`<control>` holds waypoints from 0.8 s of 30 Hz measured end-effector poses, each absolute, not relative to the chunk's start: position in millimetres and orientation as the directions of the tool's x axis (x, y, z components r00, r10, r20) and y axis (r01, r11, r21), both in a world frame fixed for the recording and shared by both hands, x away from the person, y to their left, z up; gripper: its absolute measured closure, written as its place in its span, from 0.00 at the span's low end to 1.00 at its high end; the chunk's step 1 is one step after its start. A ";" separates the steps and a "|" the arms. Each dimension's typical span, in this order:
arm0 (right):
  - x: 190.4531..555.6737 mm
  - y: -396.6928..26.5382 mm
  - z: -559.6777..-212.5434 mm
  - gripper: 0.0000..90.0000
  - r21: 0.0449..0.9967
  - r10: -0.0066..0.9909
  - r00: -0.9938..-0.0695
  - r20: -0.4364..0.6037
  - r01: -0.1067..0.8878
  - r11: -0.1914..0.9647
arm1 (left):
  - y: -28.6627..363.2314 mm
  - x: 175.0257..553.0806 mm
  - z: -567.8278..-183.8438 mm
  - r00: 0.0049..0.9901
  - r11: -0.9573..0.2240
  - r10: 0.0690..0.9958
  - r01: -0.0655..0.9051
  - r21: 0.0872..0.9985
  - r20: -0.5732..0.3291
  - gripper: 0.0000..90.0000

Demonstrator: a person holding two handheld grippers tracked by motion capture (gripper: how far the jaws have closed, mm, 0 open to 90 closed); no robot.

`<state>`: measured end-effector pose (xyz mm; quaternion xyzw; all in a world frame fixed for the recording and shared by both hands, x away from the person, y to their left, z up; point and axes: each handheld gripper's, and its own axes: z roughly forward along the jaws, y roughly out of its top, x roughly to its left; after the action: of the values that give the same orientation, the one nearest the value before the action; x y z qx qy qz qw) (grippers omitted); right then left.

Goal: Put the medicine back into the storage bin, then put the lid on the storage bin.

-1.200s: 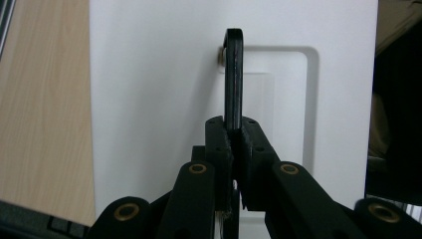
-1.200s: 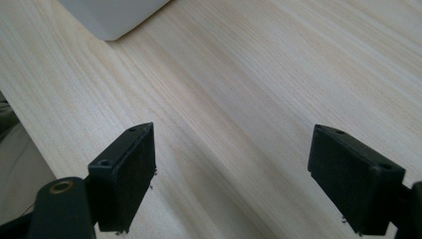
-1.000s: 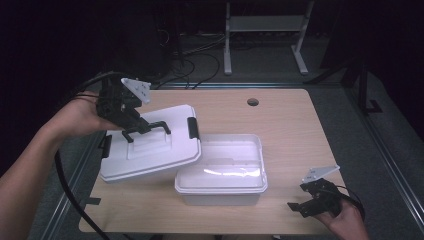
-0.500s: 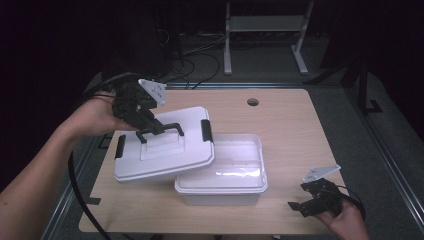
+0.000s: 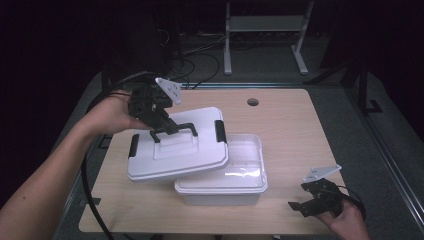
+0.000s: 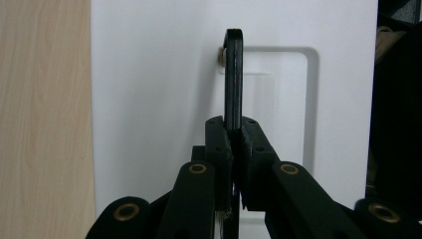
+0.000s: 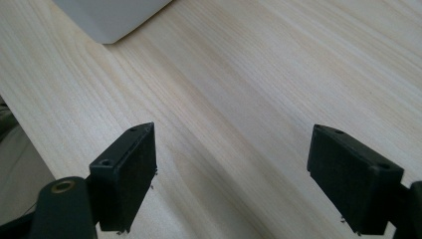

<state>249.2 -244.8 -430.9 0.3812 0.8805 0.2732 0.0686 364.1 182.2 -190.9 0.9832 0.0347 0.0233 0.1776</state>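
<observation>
A white lid (image 5: 175,147) with black side latches hangs tilted above the table, its right edge over the open white box (image 5: 227,172). My left gripper (image 5: 162,124) is shut on the lid's black handle (image 5: 174,131). In the left gripper view the handle (image 6: 233,74) stands edge-on, pinched between the two pads, with the white lid (image 6: 159,89) behind it. My right gripper (image 5: 312,197) rests open near the table's front right corner, with nothing between its fingers. In the right gripper view, bare wood lies between the pads (image 7: 130,169), and a corner of the box (image 7: 112,17) sits at the top left.
The wooden table (image 5: 295,135) has a round cable hole (image 5: 253,102) at the back. A black cable (image 5: 90,165) trails from the left gripper along the table's left side. A metal stand (image 5: 265,30) and cables lie on the floor behind.
My left gripper has carried the lid to the right, so that it now overlaps the box's left part. The right gripper has stayed where it was.
</observation>
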 end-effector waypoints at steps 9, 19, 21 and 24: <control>248.0 -245.4 -430.3 0.21 0.534 0.709 -0.700 0.089 0.634 0.559 | 169.7 366.1 -194.5 0.998 -0.937 0.062 0.049 0.347 0.026 0.94; 247.2 -246.1 -428.2 0.21 0.541 0.708 -0.701 0.087 0.630 0.558 | 147.2 367.1 -202.6 0.999 -0.934 0.041 0.032 0.356 0.017 0.94; 247.5 -245.7 -428.5 0.21 0.539 0.707 -0.701 0.089 0.631 0.558 | 140.9 367.0 -205.8 0.999 -0.934 0.034 0.027 0.356 0.013 0.94; 247.4 -245.9 -428.7 0.21 0.541 0.706 -0.702 0.091 0.630 0.557 | 131.4 366.8 -209.2 0.999 -0.937 0.029 0.021 0.349 0.016 0.94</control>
<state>247.4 -245.9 -428.7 0.3797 0.8796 0.2782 0.0683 366.8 131.4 -209.2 0.9841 0.0127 0.0102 0.1771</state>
